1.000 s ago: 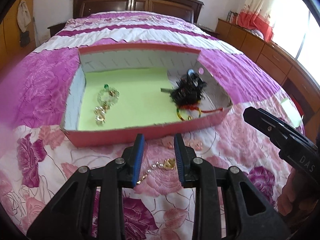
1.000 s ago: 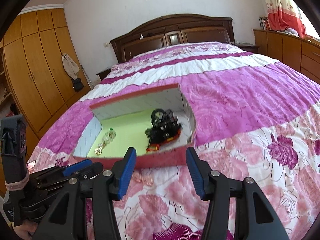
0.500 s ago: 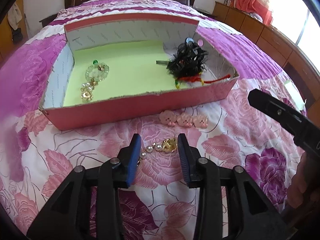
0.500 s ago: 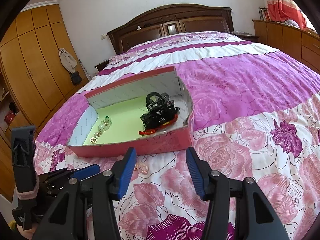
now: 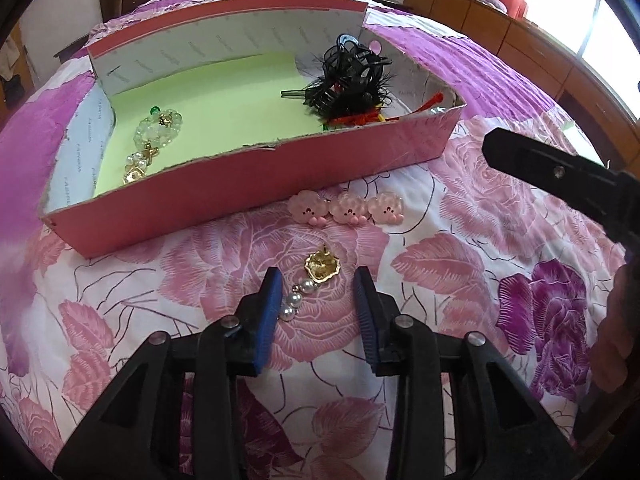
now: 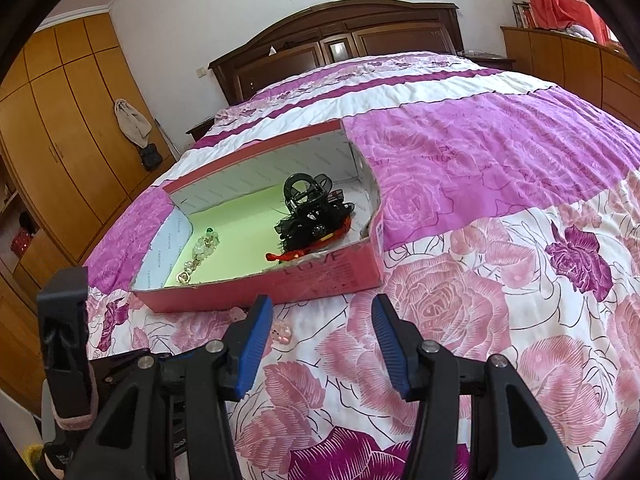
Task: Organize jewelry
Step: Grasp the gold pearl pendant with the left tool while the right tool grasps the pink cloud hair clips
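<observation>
A pink box (image 5: 256,204) with a green floor lies on the bed; it also shows in the right wrist view (image 6: 332,276). Inside are a green bead bracelet (image 5: 158,134), black hair clips (image 5: 352,76) and a red cord (image 5: 360,120). A gold and pearl piece (image 5: 316,276) lies on the bedspread in front of the box. My left gripper (image 5: 318,292) is open, low over it, jaws either side of the pearls. Three pink hair clips (image 5: 346,210) lie beyond. My right gripper (image 6: 322,332) is open and empty, in front of the box.
The flowered bedspread (image 6: 460,300) covers the whole bed. A dark headboard (image 6: 340,36) stands at the far end, wooden wardrobes (image 6: 52,140) to the left, low cabinets (image 5: 520,40) to the right. The right gripper's body (image 5: 560,176) reaches in from the right of the left wrist view.
My left gripper has moved forward and down toward the gold and pearl piece, which now lies between the fingertips. My right gripper has drawn closer to the box.
</observation>
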